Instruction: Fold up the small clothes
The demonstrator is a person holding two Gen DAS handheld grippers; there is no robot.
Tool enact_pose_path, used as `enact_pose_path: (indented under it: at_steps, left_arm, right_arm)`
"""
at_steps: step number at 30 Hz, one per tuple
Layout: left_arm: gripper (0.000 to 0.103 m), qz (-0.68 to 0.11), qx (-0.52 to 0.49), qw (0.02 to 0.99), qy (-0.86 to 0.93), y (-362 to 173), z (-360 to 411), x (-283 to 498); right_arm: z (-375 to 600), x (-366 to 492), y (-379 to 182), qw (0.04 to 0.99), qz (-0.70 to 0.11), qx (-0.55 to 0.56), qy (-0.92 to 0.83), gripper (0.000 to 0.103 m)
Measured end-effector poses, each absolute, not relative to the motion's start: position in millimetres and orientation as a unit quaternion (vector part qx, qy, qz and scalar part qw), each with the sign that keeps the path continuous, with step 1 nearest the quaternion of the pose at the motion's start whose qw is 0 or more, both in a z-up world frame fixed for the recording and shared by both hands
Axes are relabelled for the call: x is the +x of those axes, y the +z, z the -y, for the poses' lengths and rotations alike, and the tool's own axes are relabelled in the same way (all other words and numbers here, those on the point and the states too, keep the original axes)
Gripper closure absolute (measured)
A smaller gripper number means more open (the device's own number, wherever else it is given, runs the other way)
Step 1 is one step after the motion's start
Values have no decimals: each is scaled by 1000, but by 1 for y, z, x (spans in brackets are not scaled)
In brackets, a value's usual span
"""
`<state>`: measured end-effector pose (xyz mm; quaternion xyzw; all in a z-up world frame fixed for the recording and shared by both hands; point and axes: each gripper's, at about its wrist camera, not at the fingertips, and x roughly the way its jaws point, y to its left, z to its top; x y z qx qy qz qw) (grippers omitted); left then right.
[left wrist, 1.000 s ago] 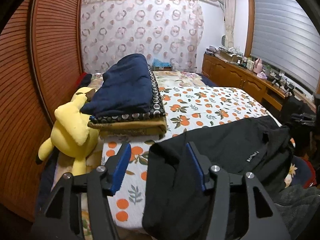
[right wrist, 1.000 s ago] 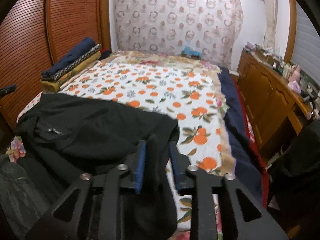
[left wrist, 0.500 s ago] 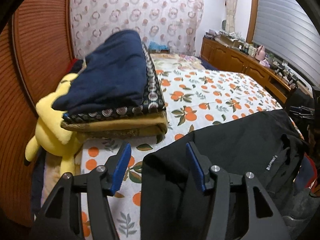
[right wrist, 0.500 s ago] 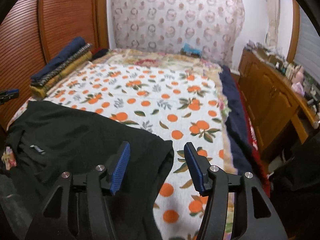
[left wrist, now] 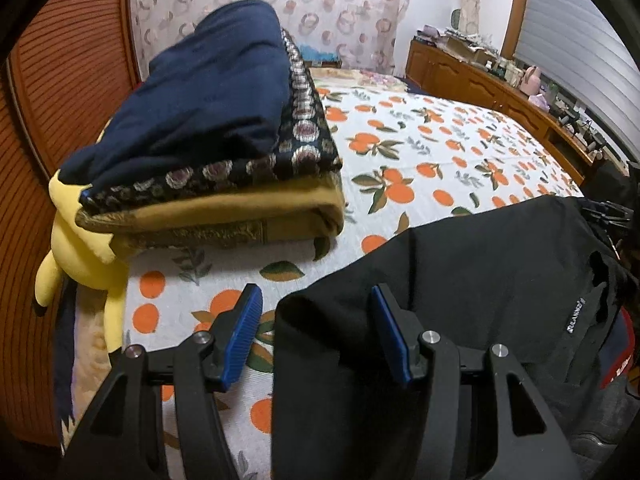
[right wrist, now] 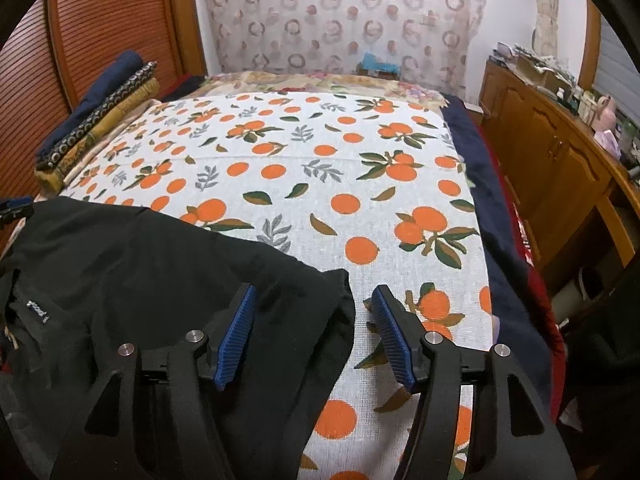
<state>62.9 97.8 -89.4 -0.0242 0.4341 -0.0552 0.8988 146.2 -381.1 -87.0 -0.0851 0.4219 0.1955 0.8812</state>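
Note:
A black garment (left wrist: 480,276) with a small white label lies spread across the near end of the orange-print bedsheet (left wrist: 440,148). My left gripper (left wrist: 318,324) stands open over its left corner. The cloth lies between the blue pads (left wrist: 246,332), and neither pad presses on it. In the right wrist view the same garment (right wrist: 140,272) reaches to its right corner, which sits between the jaws of my right gripper (right wrist: 314,330). Those jaws are opening, and the pads (right wrist: 390,336) stand clear of the cloth.
A folded stack of navy, floral and mustard blankets (left wrist: 208,120) sits on the bed's left side, with a yellow plush toy (left wrist: 80,248) beside it. A slatted wooden wall (right wrist: 104,28) runs along the left. A wooden dresser (right wrist: 560,152) stands past the bed's right edge.
Both grippers have moved forward and down toward the bed. The right gripper, shut on the garment's corner a second ago, has opened and let it go. The left jaws are unchanged.

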Motion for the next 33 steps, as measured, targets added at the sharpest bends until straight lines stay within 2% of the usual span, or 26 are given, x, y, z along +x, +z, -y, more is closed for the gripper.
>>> enact_pose_path:
  at_steps: [13, 15, 17, 18, 19, 20, 21, 23, 27, 33]
  left_arm:
    - [46, -441, -30, 895, -60, -97, -100, 67]
    - [46, -442, -25, 895, -59, -97, -98, 67]
    - [46, -442, -27, 895, -61, -96, -98, 67]
    - [49, -440, -28, 895, -69, -96, -97, 65]
    - [57, -439, -26, 895, -80, -96, -96, 64]
    - [78, -438, -31, 893, -98, -95, -94, 62]
    - [91, -440, -39, 890, -111, -94, -92, 61]
    - [97, -428, -29, 896, -113, -88, -86, 55]
    - [98, -371, -41, 918, -133, -48, -80, 30]
    - [99, -278, -54, 947, -151, 26, -82, -8]
  right_arm:
    - [374, 144, -88, 875, -425, -94, 211, 37]
    - [367, 141, -88, 872, -425, -104, 221, 43]
    - [362, 139, -88, 869, -426, -104, 230, 55]
    - [360, 138, -88, 867, -425, -104, 236, 61]
    - [358, 137, -87, 865, -426, -101, 245, 76]
    - [356, 135, -87, 862, -427, -97, 257, 86]
    - [353, 133, -87, 861, -425, -100, 260, 88]
    - [350, 127, -86, 861, -421, -102, 267, 93]
    - [351, 105, -66, 876, -387, -85, 277, 94]
    - [373, 68, 1, 914, -303, -49, 265, 94]
